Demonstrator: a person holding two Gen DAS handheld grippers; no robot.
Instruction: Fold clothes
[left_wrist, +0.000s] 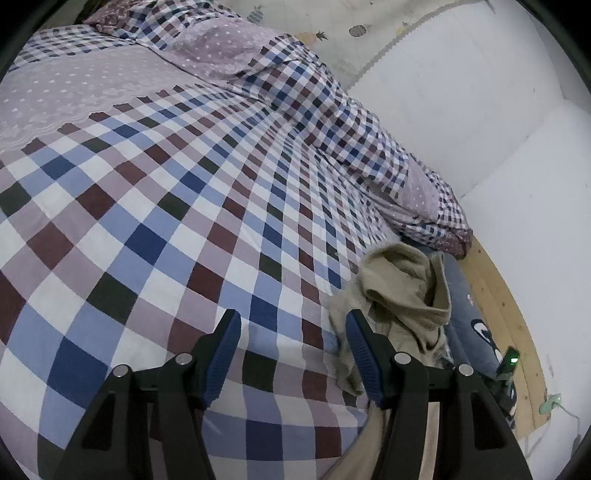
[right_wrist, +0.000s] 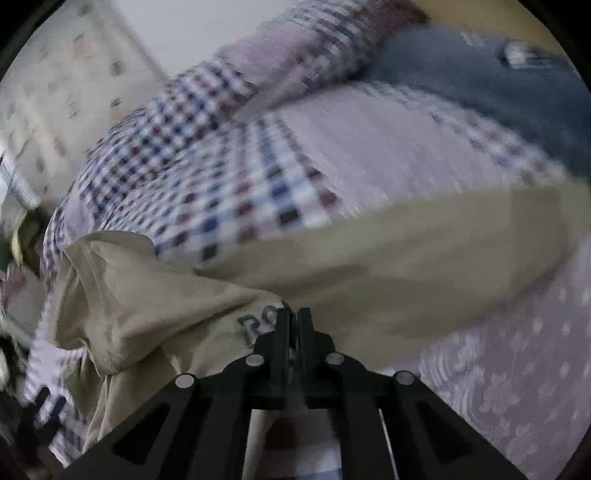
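Left wrist: jaws spread wide, empty, left gripper (left_wrist: 293, 341) over checked bed cover (left_wrist: 155, 206); beige garment (left_wrist: 402, 295) bunched just right of jaws.

Right wrist: jaws clenched on beige garment (right_wrist: 147, 295), right gripper (right_wrist: 294, 325). Blurry. Probably best: pull flat before folding.

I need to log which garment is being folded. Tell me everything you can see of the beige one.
The beige garment is soft knit-looking cloth, crumpled, lying on the checked bedspread. Dark printed letters, partly hidden, show near the right gripper, whose fingers are shut on it. In the left view it bunches in folds beside the open left gripper, against one finger.
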